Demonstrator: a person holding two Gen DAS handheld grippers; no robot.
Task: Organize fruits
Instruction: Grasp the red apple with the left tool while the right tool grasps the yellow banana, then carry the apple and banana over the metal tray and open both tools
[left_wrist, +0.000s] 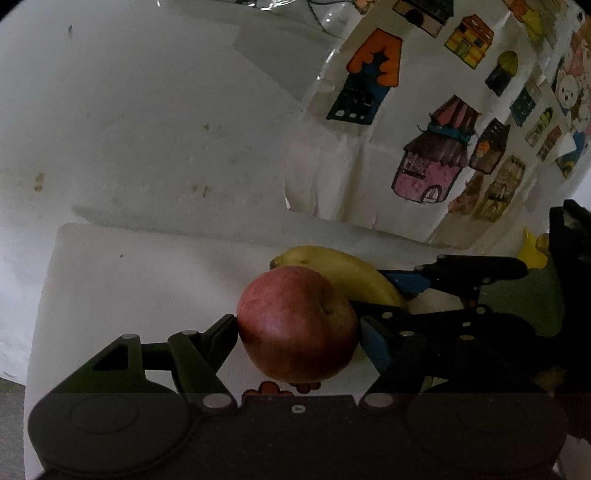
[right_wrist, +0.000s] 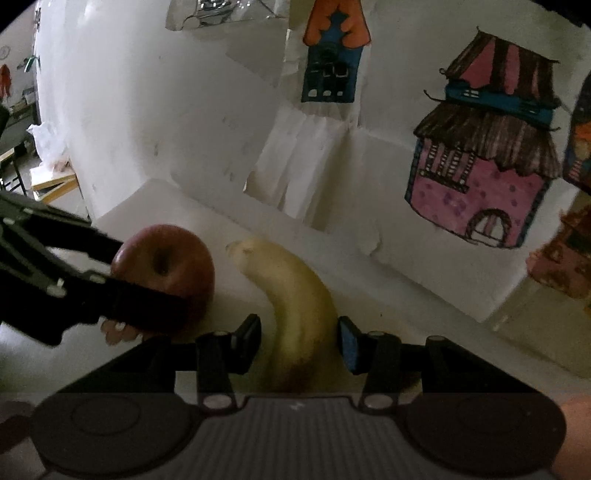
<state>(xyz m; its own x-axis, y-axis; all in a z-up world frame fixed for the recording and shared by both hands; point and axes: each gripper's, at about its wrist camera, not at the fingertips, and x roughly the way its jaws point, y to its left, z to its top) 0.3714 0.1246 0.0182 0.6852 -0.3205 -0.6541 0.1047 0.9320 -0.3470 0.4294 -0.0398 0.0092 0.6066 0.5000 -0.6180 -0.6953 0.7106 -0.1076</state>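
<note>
Both tools angle downward over the white surface (left_wrist: 129, 280). The left tool (left_wrist: 297, 328) clamps the red apple (left_wrist: 295, 325); the right tool (right_wrist: 299, 339) grips the pale yellow banana (right_wrist: 295, 306) just beside it. A wall with house drawings (right_wrist: 487, 162) stands close behind; bare surface lies leftward.

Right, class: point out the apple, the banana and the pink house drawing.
apple (left_wrist: 297, 325): left wrist view, middle of its red skin.
banana (right_wrist: 299, 295): right wrist view, middle of its curve.
pink house drawing (right_wrist: 480, 192): right wrist view, its pink wall.
</note>
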